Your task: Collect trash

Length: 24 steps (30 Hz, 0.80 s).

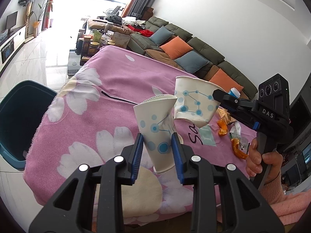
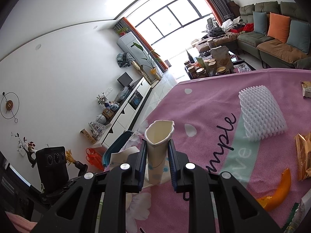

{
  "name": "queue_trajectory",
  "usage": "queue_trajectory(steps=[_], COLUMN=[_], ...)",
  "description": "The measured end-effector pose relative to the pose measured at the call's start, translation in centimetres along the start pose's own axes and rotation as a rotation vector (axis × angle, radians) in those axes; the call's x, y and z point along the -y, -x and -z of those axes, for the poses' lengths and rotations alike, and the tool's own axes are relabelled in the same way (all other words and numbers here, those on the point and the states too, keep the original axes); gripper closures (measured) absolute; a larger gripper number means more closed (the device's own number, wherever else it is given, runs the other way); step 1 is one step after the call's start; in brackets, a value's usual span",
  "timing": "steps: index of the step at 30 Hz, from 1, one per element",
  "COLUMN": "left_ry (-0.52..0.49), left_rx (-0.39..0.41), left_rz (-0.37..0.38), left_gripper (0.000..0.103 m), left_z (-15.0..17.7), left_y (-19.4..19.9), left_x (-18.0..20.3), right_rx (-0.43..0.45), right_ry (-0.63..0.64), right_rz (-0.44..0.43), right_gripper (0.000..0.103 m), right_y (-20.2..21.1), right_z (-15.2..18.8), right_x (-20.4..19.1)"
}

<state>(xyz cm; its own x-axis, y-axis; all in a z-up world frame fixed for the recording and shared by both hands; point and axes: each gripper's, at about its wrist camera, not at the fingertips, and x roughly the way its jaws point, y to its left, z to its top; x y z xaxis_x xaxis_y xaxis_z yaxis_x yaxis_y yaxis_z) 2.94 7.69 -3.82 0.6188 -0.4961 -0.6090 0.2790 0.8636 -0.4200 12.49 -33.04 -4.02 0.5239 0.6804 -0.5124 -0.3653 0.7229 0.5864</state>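
Note:
My left gripper (image 1: 157, 145) is shut on a crushed white paper cup with blue dots (image 1: 155, 128), held above the pink flowered tablecloth (image 1: 93, 120). My right gripper (image 2: 157, 153) is shut on a second crushed paper cup (image 2: 156, 151); this cup also shows in the left wrist view (image 1: 194, 104), held just right of the first one. A teal trash bin (image 1: 17, 120) stands on the floor beside the table's left edge; it also shows in the right wrist view (image 2: 118, 147). Orange peel (image 1: 238, 149), wrappers (image 1: 236, 128) and a white foam fruit net (image 2: 260, 110) lie on the cloth.
A gold snack bag (image 2: 304, 155) and an orange peel piece (image 2: 279, 190) lie at the table's right. A low coffee table with jars (image 1: 91, 44) and a green sofa with cushions (image 1: 186, 52) stand beyond. A TV cabinet (image 2: 126, 112) lines the wall.

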Motion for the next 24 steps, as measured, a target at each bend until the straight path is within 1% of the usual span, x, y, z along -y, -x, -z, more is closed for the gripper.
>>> queue_trajectory(steps=[12, 24], left_ry=[0.041, 0.082], left_rx=[0.044, 0.079], left_rz=[-0.061, -0.093], left_gripper=[0.074, 0.074], left_z=[-0.5, -0.9], left_y=[2.8, 4.9], left_x=[-2.8, -4.7], right_rx=[-0.031, -0.084], right_ry=[0.03, 0.047], right_rz=[-0.063, -0.108], right_gripper=[0.083, 0.083], right_y=[-2.6, -5.3], right_z=[-0.7, -1.2], right_x=[-2.0, -3.6])
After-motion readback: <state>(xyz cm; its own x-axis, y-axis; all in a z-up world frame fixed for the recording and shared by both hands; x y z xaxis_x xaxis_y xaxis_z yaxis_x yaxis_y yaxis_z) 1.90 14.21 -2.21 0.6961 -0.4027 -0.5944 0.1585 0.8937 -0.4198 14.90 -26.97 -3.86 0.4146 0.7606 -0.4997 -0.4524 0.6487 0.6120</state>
